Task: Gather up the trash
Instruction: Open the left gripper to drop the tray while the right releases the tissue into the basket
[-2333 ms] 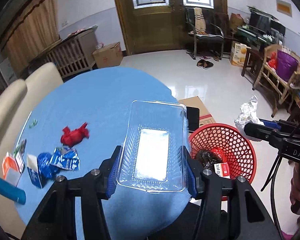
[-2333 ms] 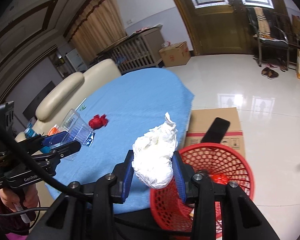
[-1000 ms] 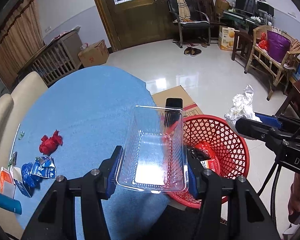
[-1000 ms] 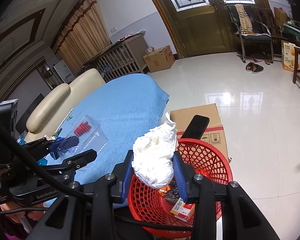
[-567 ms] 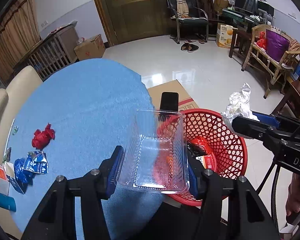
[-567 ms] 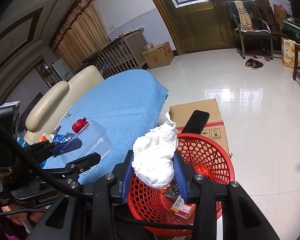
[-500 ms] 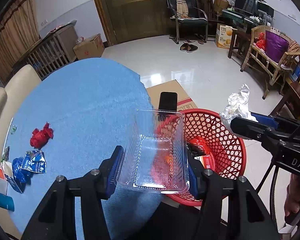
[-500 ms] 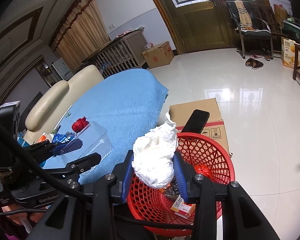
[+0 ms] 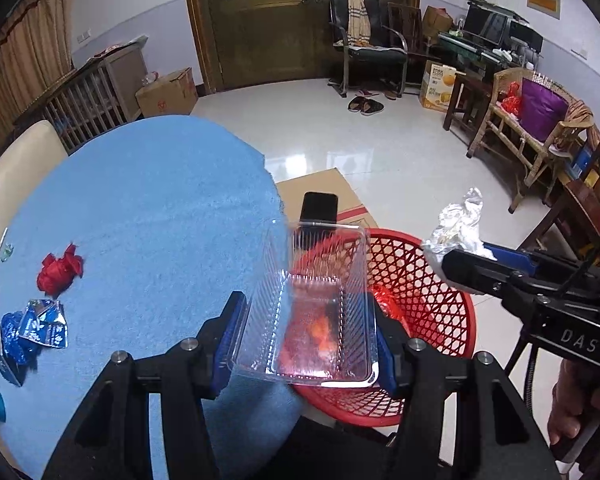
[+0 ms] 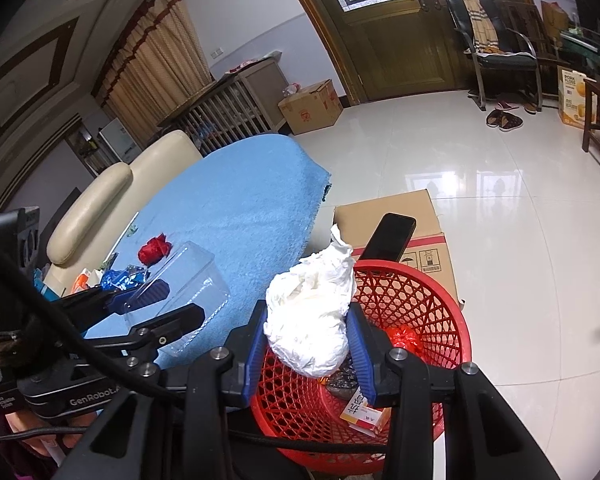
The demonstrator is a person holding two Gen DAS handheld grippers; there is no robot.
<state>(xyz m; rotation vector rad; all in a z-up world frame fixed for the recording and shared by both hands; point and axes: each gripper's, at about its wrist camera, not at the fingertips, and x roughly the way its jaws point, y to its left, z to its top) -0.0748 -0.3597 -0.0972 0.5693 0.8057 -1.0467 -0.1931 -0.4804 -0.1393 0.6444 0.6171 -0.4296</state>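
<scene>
My left gripper (image 9: 306,332) is clamped on a clear plastic clamshell tray (image 9: 314,308), gripped across its long sides with the open face up; I judge that hold is meant to keep the thin walls from buckling while it is carried. The tray sits between the blue pads and hangs over the desk (image 9: 148,208) edge, partly above the near rim of the red mesh basket (image 9: 428,292). My right gripper (image 10: 308,334) is clenched on a crumpled white paper wad (image 10: 310,316), held directly over the basket (image 10: 432,320), so letting go should drop it straight in. The basket already holds a red wrapper (image 10: 402,336) and a small printed carton (image 10: 364,410), and it stands on the floor against a cardboard box (image 10: 404,216) with a black phone (image 10: 392,236) lying on top. Farther back on the blue cloth, well apart from both grippers, a red crumpled wrapper (image 9: 60,268) and blue foil wrappers (image 9: 34,326) are not yet collected.
</scene>
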